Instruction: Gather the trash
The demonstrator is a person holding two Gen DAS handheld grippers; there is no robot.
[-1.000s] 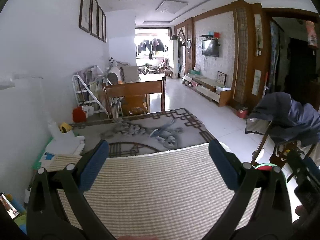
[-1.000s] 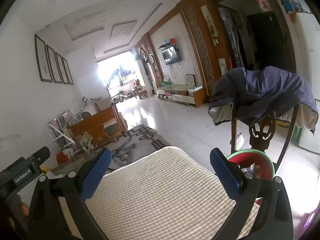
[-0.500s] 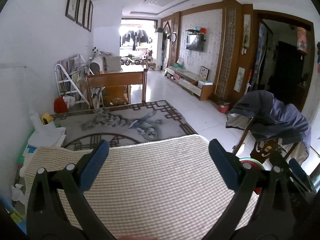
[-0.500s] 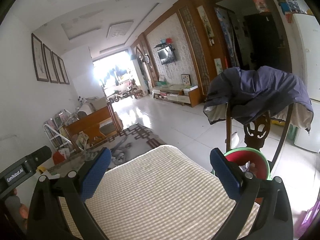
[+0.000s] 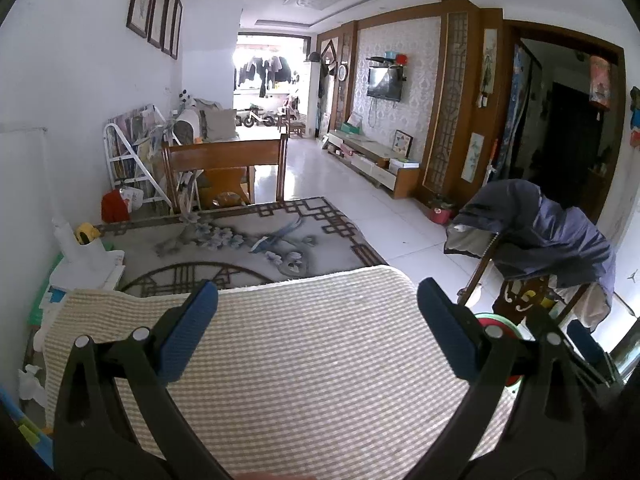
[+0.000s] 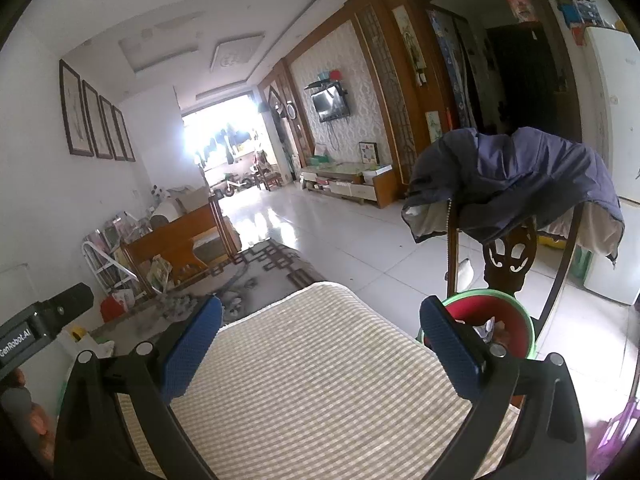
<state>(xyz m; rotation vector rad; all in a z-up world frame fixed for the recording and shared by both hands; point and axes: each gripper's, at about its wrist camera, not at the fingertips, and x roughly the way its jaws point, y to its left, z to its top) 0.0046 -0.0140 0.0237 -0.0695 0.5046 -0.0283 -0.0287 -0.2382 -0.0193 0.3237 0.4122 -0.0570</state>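
Observation:
My left gripper [image 5: 318, 304] is open and empty above a beige checked cloth [image 5: 304, 364] on the table. My right gripper [image 6: 320, 320] is open and empty above the same cloth [image 6: 320, 392]. A red bin with a green rim [image 6: 500, 320] stands on the floor off the table's right edge, with silvery trash inside; it also shows partly in the left wrist view [image 5: 502, 324]. Crumpled white paper [image 5: 30, 384] lies at the cloth's left edge. The left gripper's body [image 6: 40, 328] shows at the left of the right wrist view.
A wooden chair draped with a dark blue jacket [image 6: 516, 184] stands behind the bin. White boxes and a bottle [image 5: 84, 256] sit at the table's left by the wall. A patterned tabletop [image 5: 240, 244] extends beyond the cloth, with a wooden chair [image 5: 224, 164] at its far end.
The left gripper has tilted and swung so its view shows more of the cloth, the bin and the jacket chair. The right gripper has shifted only slightly. Both stay open.

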